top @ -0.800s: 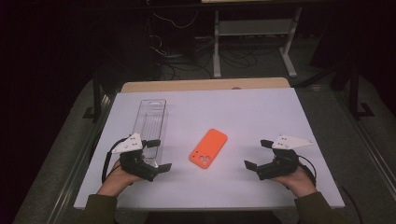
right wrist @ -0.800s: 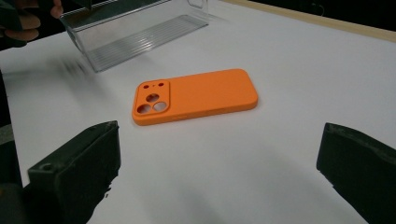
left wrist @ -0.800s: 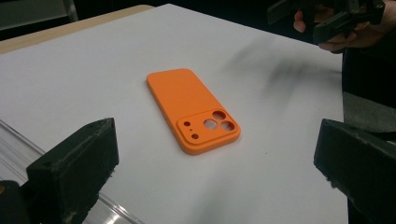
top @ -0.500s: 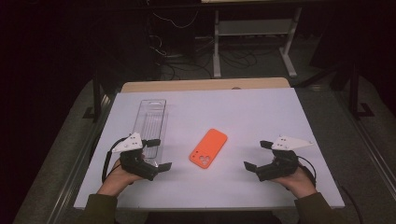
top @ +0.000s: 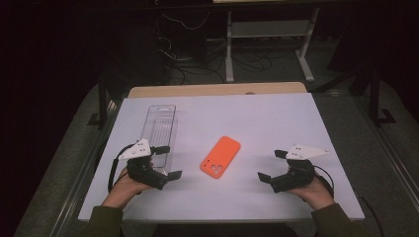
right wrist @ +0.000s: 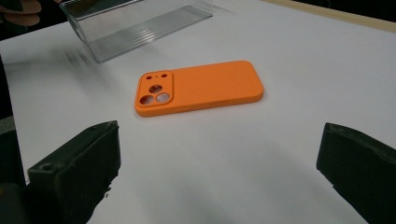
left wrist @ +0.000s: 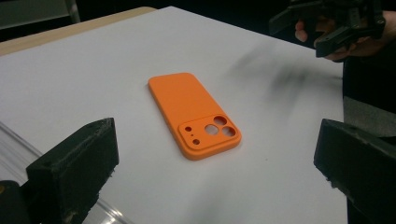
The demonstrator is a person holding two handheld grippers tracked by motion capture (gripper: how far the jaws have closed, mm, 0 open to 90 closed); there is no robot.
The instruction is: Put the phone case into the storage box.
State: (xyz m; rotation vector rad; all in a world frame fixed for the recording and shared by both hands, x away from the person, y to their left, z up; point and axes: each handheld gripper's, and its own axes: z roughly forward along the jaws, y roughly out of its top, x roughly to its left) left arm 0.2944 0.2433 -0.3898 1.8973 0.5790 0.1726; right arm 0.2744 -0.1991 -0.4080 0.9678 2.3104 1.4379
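Two grippers rest low on the white surface (top: 276,118), each with its fingers spread wide and nothing between them. The left gripper (top: 167,162) sits at the near end of a clear plastic box (top: 160,129), whether touching it I cannot tell. The right gripper (top: 272,164) is well apart on the other side. Between them lies an orange phone case (top: 221,156), back up, camera cutouts toward the person.
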